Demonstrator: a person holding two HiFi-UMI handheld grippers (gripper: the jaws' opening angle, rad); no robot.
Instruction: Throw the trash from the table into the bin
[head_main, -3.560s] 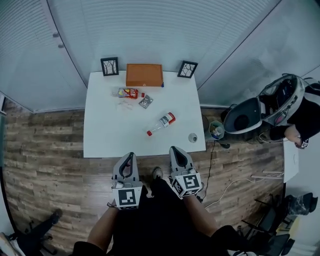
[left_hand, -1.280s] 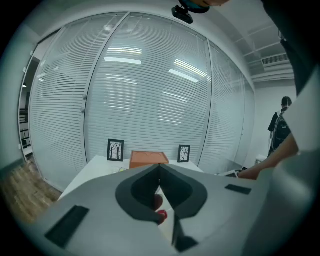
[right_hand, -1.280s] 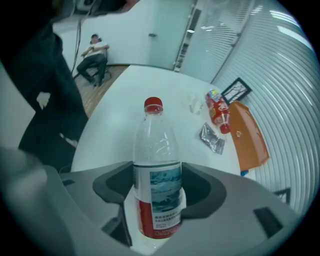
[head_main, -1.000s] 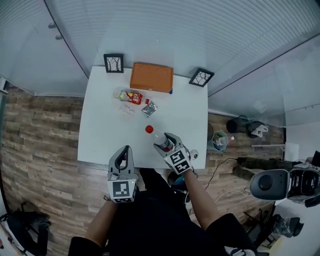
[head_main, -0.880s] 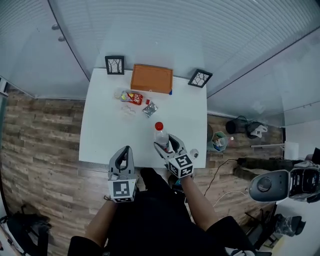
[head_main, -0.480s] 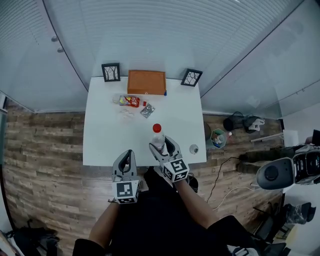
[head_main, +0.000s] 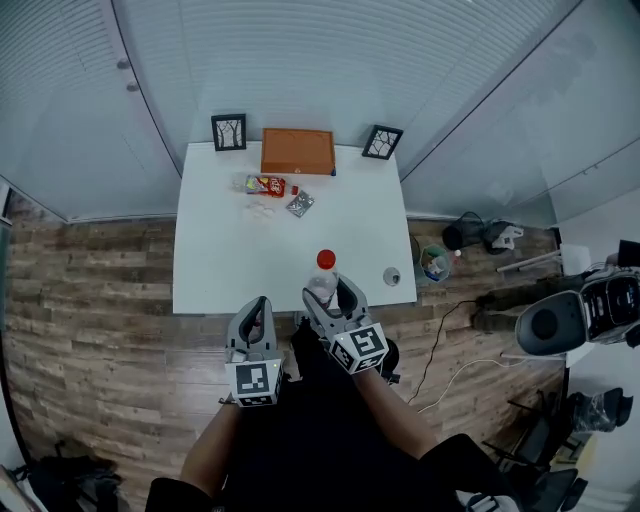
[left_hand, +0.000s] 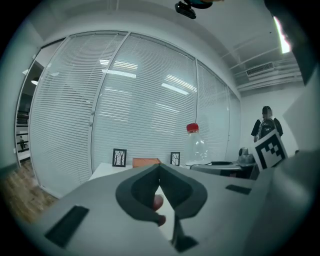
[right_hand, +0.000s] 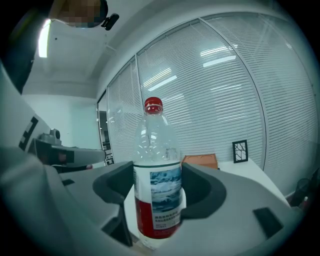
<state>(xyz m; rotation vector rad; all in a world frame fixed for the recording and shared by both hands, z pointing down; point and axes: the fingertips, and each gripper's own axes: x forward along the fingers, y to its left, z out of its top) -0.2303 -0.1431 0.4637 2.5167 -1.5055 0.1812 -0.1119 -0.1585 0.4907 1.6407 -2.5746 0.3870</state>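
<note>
My right gripper is shut on a clear plastic bottle with a red cap and a red and blue label. It holds the bottle upright above the table's near edge. The bottle also shows in the left gripper view. My left gripper is shut with nothing in it, held just off the near edge of the white table. A red snack wrapper, a silver wrapper and pale crumpled scraps lie at the table's far side. A small bin with trash stands on the floor to the right.
An orange box and two small framed pictures stand along the table's far edge. A small grey cap-like thing lies near the right front corner. Cables and a round machine are on the floor at right.
The right gripper reached out to the lying bottle, shut on it, stood it upright and drew it back towards the table's near edge. The left gripper stayed in place.
</note>
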